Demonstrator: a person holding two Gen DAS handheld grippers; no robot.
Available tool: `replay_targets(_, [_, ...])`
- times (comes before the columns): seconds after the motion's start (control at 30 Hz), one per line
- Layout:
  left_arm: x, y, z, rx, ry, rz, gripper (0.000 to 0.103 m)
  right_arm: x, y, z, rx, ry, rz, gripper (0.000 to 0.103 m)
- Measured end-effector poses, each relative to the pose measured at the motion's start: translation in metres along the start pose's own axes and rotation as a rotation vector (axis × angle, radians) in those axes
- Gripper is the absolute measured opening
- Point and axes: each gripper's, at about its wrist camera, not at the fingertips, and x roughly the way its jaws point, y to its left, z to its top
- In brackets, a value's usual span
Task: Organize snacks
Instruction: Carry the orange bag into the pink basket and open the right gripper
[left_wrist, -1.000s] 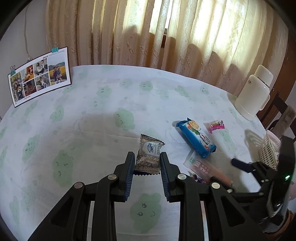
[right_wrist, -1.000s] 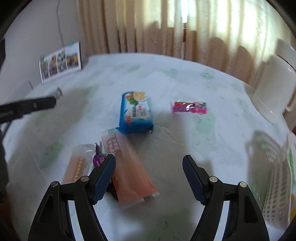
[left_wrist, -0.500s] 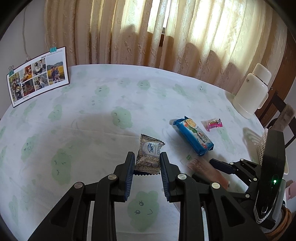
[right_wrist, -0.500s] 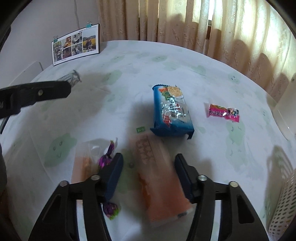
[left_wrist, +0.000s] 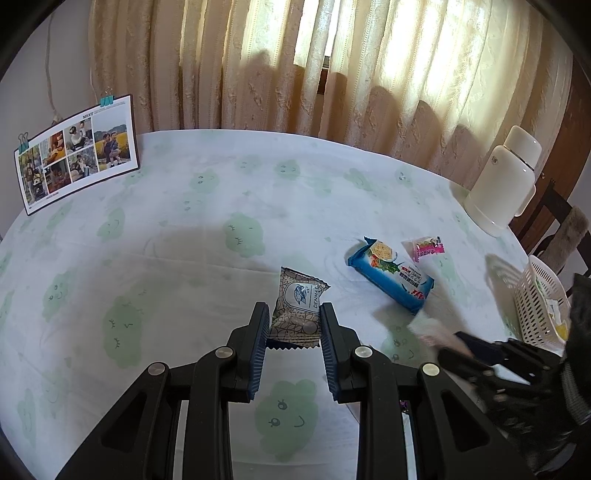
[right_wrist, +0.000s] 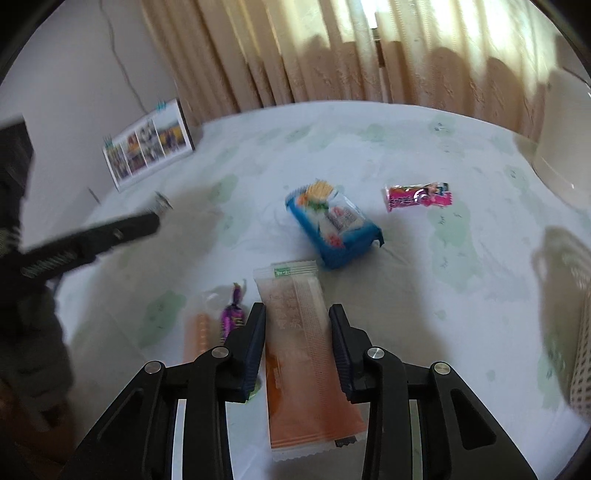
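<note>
**Two snack packets gripped, basket waiting at the right edge**

While both tools work over the cloth-covered surface (left_wrist: 177, 221), the layout points to a sort-and-collect job, judged from the white slotted basket (left_wrist: 537, 306) standing at the right edge with wrappers already inside it. It stands close to the right tool, so a short carry would bring items to it.

Loose snacks lie in a cluster toward the basket side. The blue cracker pack (right_wrist: 332, 225) lies flat, glossy, printed with a cracker picture, apart from both tools. The long orange packet (right_wrist: 299, 354) runs lengthwise between the jaws of the right hand-held gripper (right_wrist: 297, 343); those jaws are closing on it and the pads meet its sides. It is a translucent sleeve with a green label at the far end and a crimped near end.

The left hand-held gripper (left_wrist: 293, 339) is clamped on the brown-patterned biscuit packet (left_wrist: 299, 308), held by its lower half with the top standing free, presumably ready to be carried over.

Smaller pieces lie untouched: a clear tube packet (right_wrist: 199, 332), a pink candy wrapper (right_wrist: 417, 195) and a purple twisted sweet (right_wrist: 233, 314) just beside the right tool's left jaw.
</note>
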Motion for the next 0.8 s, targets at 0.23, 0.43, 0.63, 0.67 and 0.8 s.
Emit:
replay_targets(0.23, [0.001, -0.003, -0.001, 0.010, 0.001, 0.002, 0.025, -0.040, -0.028, 0.002, 0.115, -0.139, 0.043, 0.036])
replay_targets(0.43, [0.003, -0.010, -0.004, 0.027, 0.003, 0.001, 0.025, -0.073, -0.055, 0.004, 0.193, -0.264, 0.005, 0.036])
replay_targets(0.63, [0.005, -0.013, -0.006, 0.038, 0.006, 0.001, 0.025, -0.096, -0.077, 0.002, 0.255, -0.346, -0.076, 0.036])
replay_targets(0.67, [0.006, -0.013, -0.006, 0.040, 0.008, 0.001, 0.025, -0.100, -0.082, 0.001, 0.272, -0.360, -0.092, 0.036])
replay_targets(0.8, [0.006, -0.015, -0.007, 0.045, 0.010, 0.003, 0.025, -0.119, -0.103, -0.005, 0.335, -0.421, -0.145, 0.036])
